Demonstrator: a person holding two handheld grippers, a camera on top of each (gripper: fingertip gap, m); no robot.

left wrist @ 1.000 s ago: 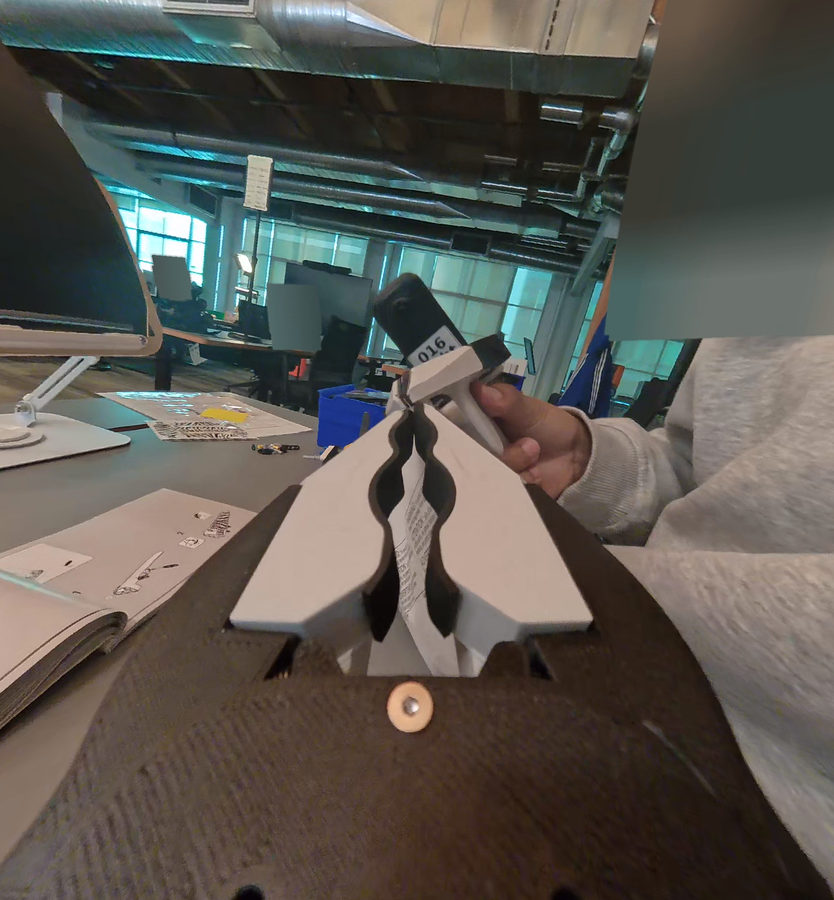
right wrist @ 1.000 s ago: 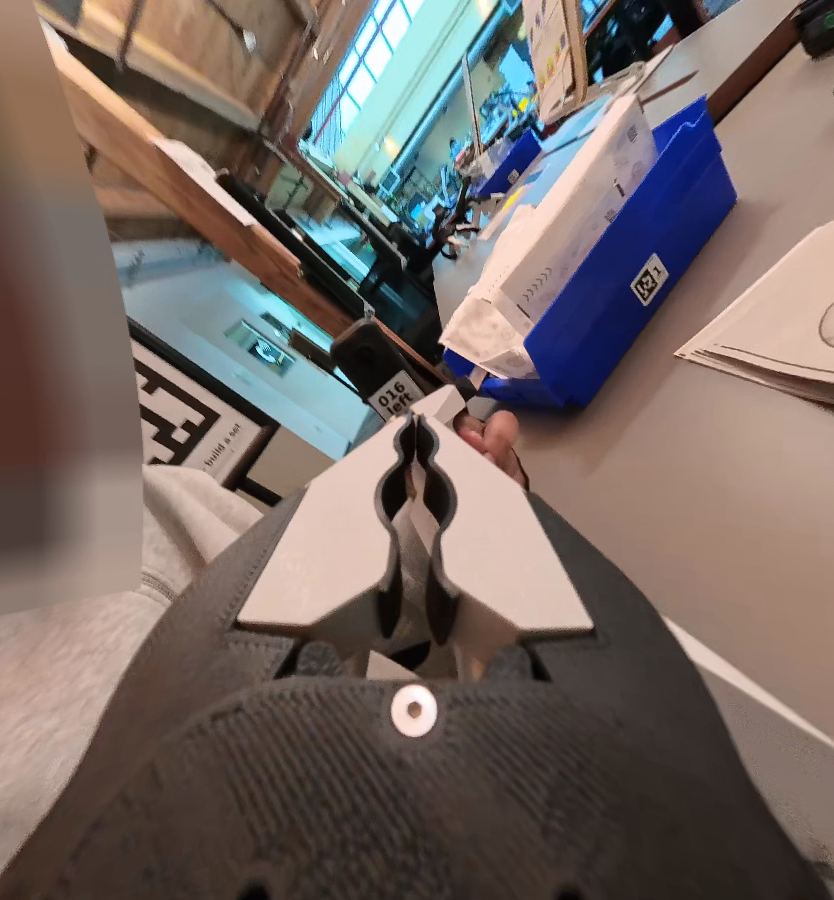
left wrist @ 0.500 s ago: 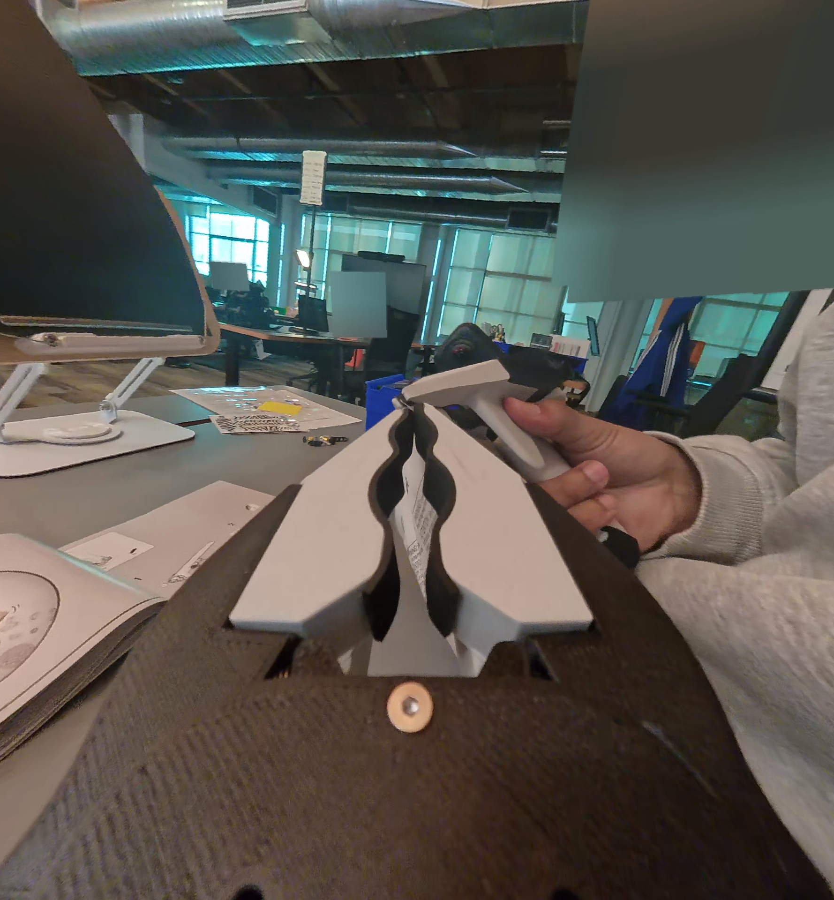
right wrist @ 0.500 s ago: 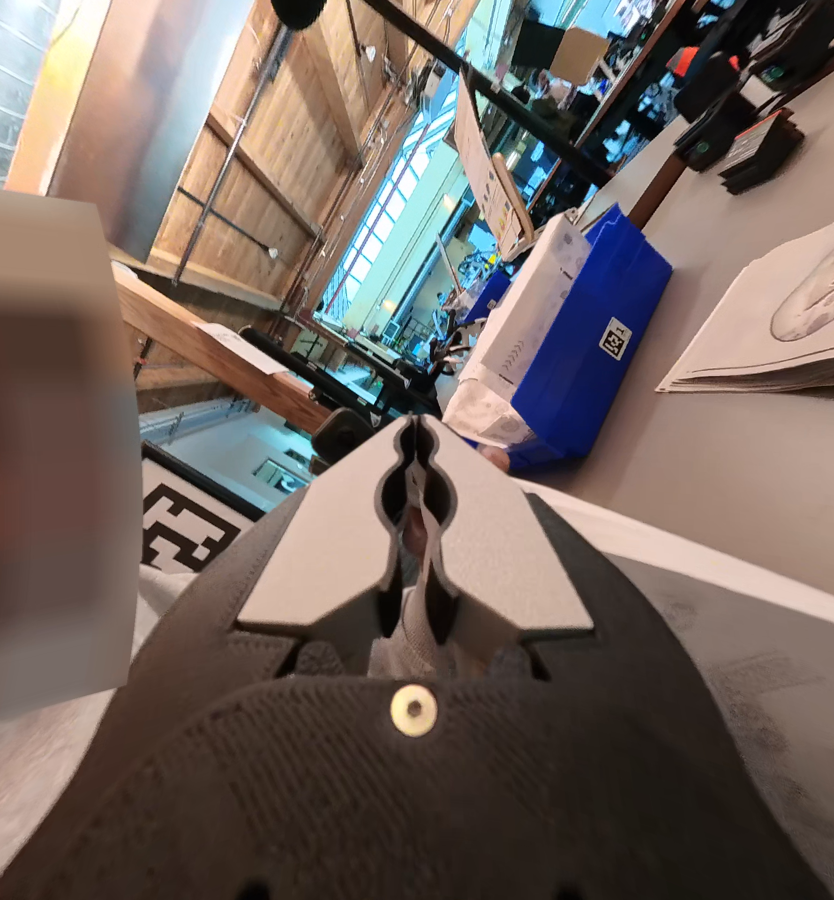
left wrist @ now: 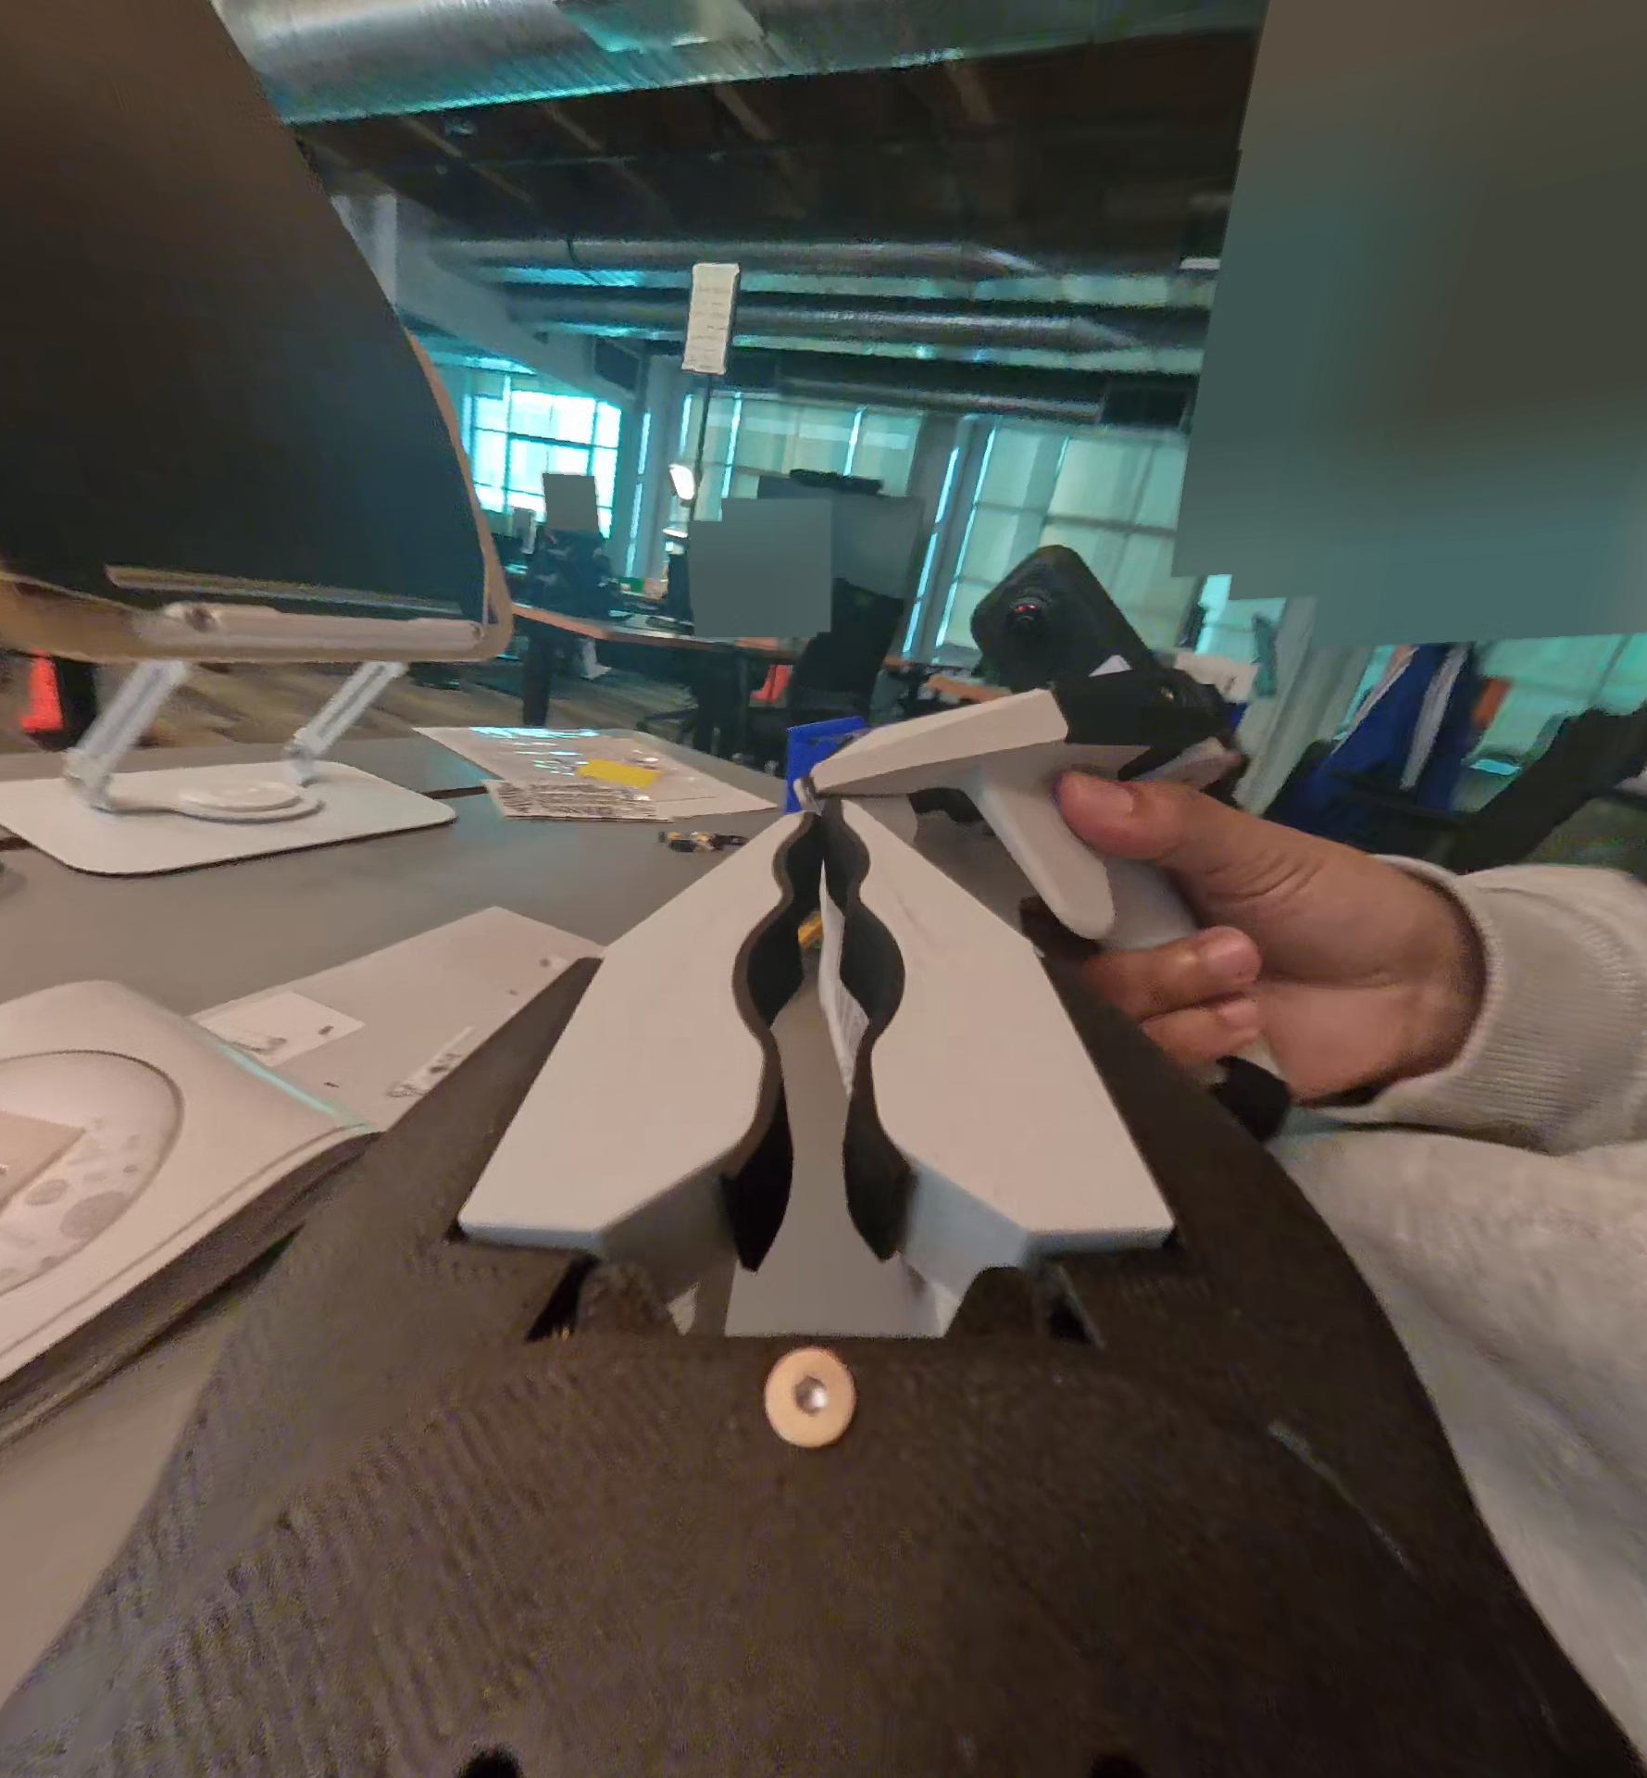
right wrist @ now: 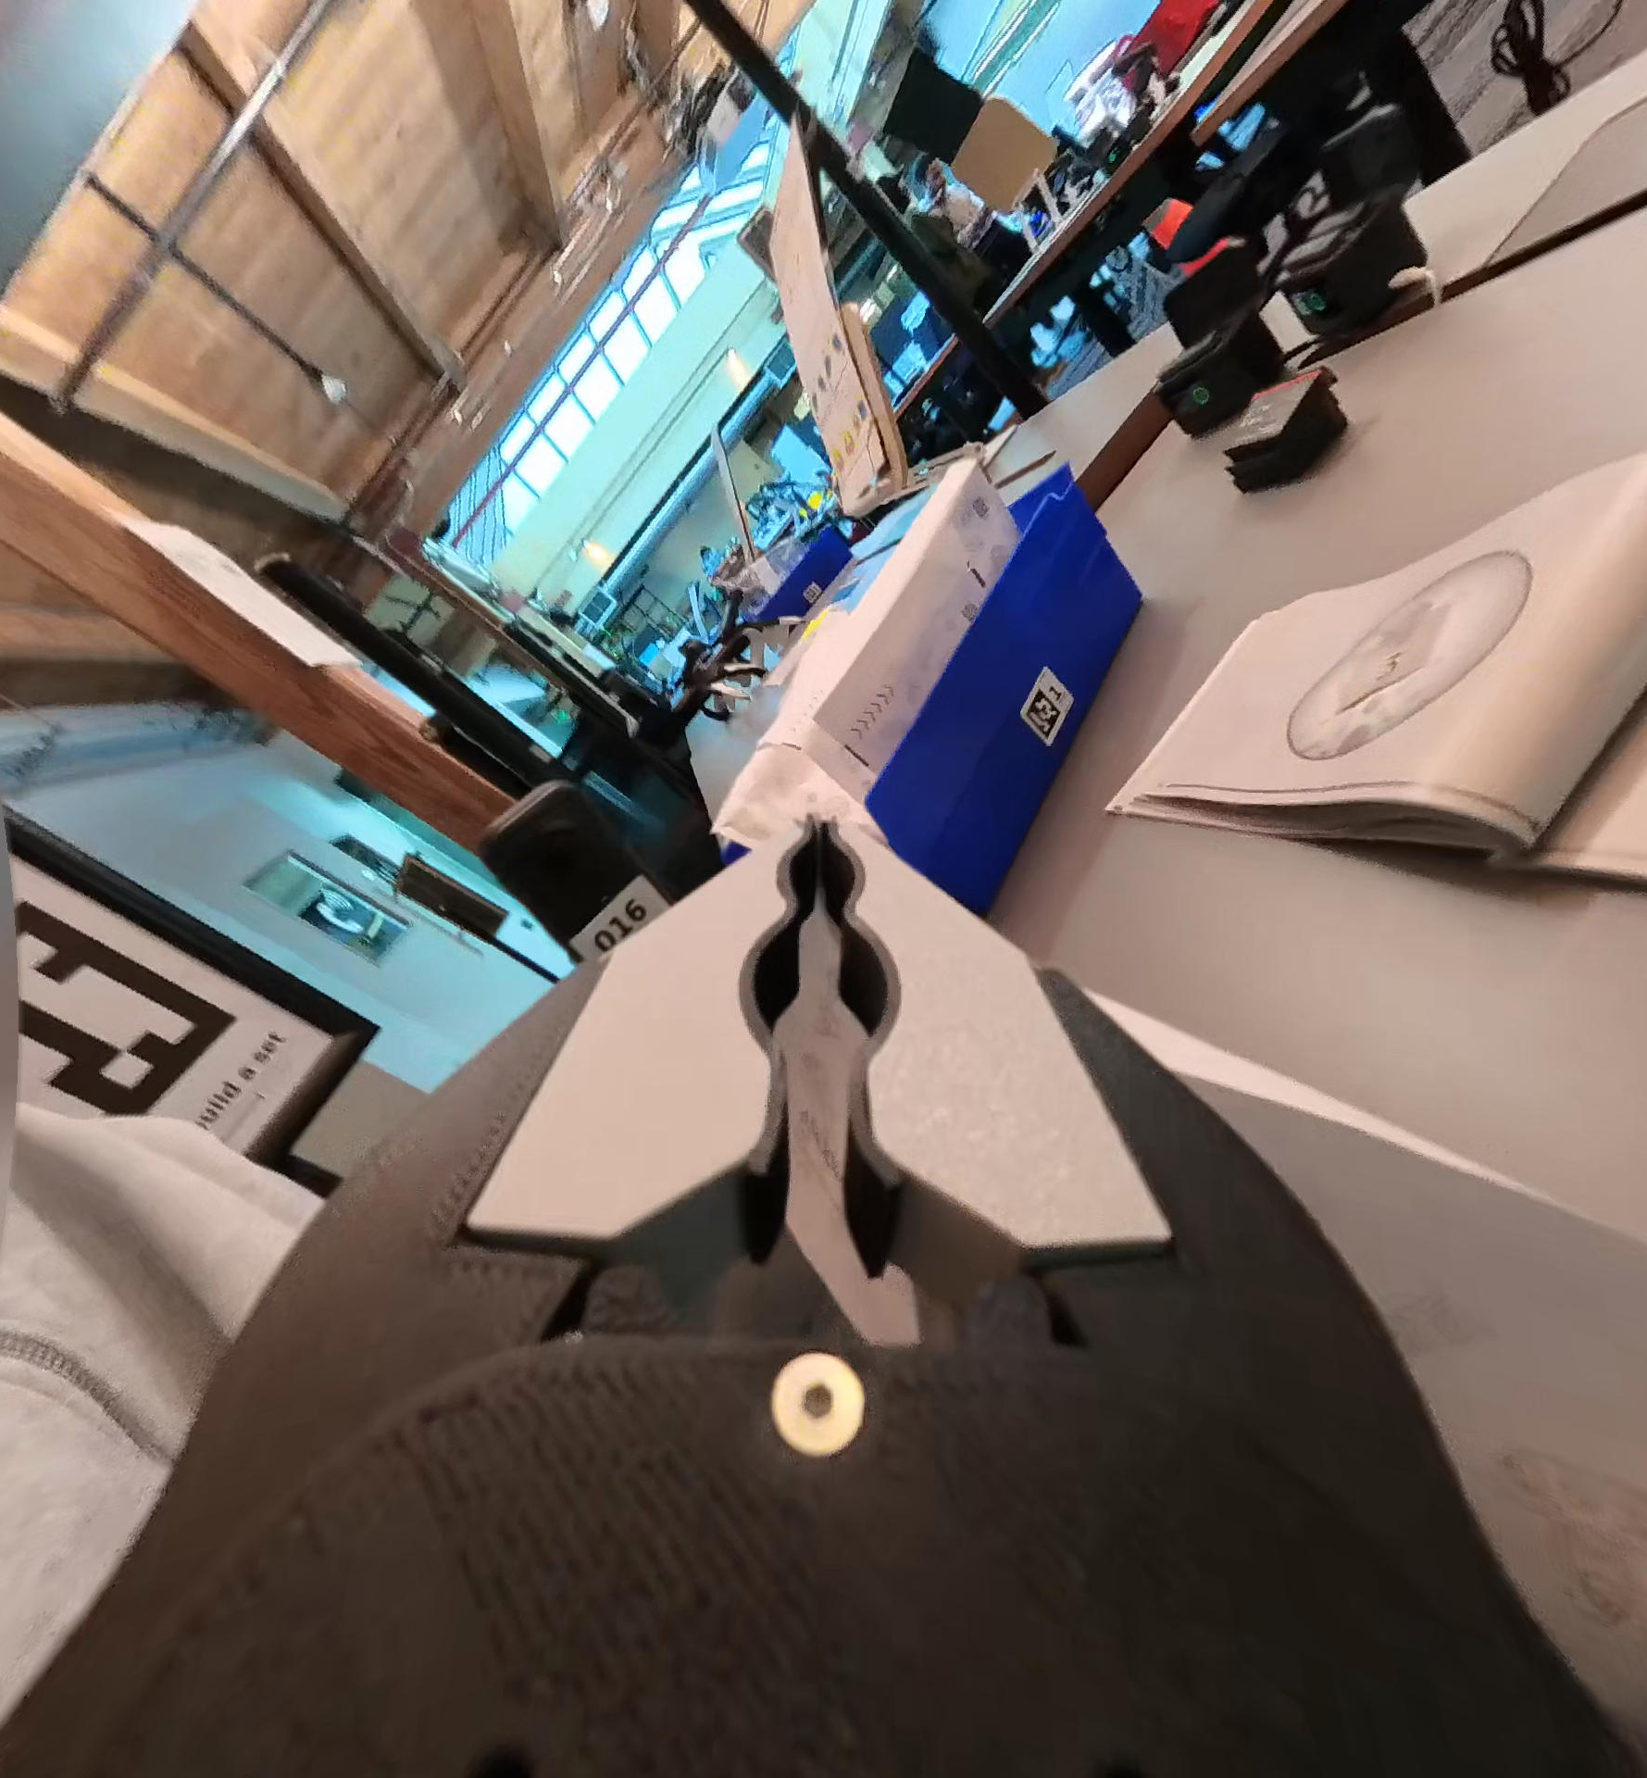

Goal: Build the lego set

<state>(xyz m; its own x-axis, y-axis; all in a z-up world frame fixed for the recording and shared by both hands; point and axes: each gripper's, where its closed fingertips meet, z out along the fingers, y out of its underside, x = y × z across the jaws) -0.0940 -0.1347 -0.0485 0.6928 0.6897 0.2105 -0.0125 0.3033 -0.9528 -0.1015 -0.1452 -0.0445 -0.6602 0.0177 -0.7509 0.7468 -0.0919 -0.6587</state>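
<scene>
Your left gripper (left wrist: 817,827) is closed, with a white paper bag (left wrist: 843,1001) pinched between its fingers. Your right gripper (right wrist: 817,847) is closed too, clamping the same white bag (right wrist: 824,1087). Both are raised above the grey table (left wrist: 338,904), tips almost meeting. An open instruction booklet (right wrist: 1435,712) lies on the table beside a blue bin (right wrist: 992,731).

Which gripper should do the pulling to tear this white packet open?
Probably right. Both are shut on the white packet, but the right gripper is raised clear above the table; the left gripper sits low, a steadier anchor.
</scene>
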